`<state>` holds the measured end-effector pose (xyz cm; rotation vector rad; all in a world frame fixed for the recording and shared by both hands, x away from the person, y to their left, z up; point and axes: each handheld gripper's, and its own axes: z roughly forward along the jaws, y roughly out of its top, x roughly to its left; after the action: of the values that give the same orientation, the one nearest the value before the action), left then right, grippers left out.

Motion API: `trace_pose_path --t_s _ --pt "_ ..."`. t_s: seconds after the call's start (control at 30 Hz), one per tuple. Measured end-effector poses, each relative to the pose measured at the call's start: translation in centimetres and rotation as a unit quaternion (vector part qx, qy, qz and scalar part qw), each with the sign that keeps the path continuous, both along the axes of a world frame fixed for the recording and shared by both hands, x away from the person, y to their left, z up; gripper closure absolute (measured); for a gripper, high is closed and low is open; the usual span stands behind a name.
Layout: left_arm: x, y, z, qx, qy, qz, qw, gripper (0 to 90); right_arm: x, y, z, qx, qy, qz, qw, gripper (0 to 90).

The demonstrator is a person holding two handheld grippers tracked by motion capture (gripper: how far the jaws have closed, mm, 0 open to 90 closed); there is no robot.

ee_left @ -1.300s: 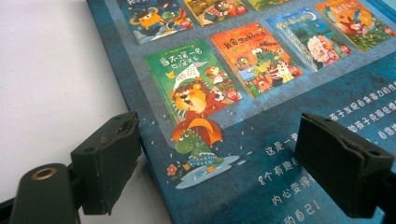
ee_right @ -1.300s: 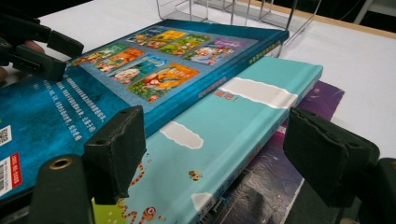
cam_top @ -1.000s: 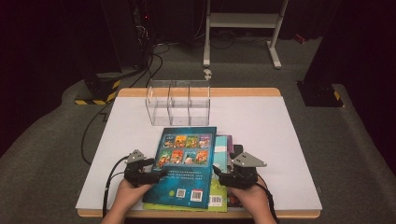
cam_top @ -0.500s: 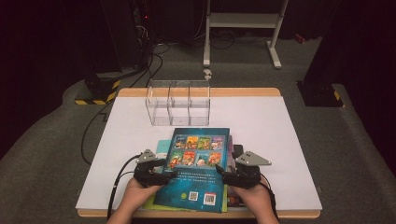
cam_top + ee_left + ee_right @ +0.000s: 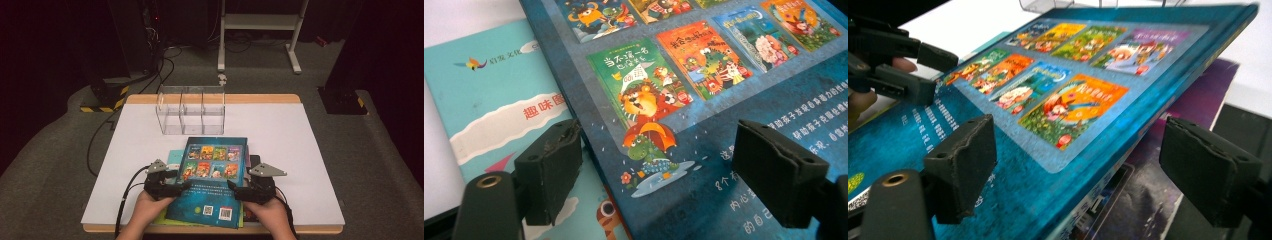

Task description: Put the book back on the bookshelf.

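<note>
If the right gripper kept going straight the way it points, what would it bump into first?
Most likely the blue picture book: its raised edge already lies between the right gripper's open jaws, which have just been opening. Depth is hard to judge.

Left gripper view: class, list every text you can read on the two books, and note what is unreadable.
"当不溜一名": title on a small green cover printed on the blue book.
"趣味": red characters on the teal book, cut off by the blue book.
"启发文化": beside the teal book's bird logo, barely legible.
White lines on the blue book: too partial to read.
</note>
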<state>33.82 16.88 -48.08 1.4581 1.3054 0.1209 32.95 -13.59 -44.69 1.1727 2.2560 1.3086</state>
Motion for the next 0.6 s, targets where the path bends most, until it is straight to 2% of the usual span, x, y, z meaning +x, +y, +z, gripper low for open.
trace_pose_path --t_s 0.23,0.4,0.43,0.47,0.6 --pt "-0.1 -0.1 0.0 0.002 -0.004 -0.001 1.0000 19.8 0.1 0.0 -0.3 -0.006 0.008 -0.003 0.9999 15.6" --pt "-0.4 -0.6 0.1 0.002 -0.009 -0.017 0.9998 20.8 0.3 -0.4 -0.3 -0.002 0.009 -0.011 0.9999 15.7" --pt "-0.5 -0.9 0.1 -0.004 -0.012 -0.018 0.9998 21.1 0.3 -0.4 -0.2 0.000 0.011 -0.014 0.9998 15.7" --pt "-0.6 -1.1 0.2 0.001 -0.014 -0.025 0.9996 21.2 0.3 -0.5 -0.2 0.002 0.013 -0.016 0.9998 15.6" --pt "-0.7 -1.4 0.2 0.000 -0.015 -0.025 0.9996 21.1 0.4 -0.9 -0.2 0.010 0.022 -0.022 0.9995 14.7"
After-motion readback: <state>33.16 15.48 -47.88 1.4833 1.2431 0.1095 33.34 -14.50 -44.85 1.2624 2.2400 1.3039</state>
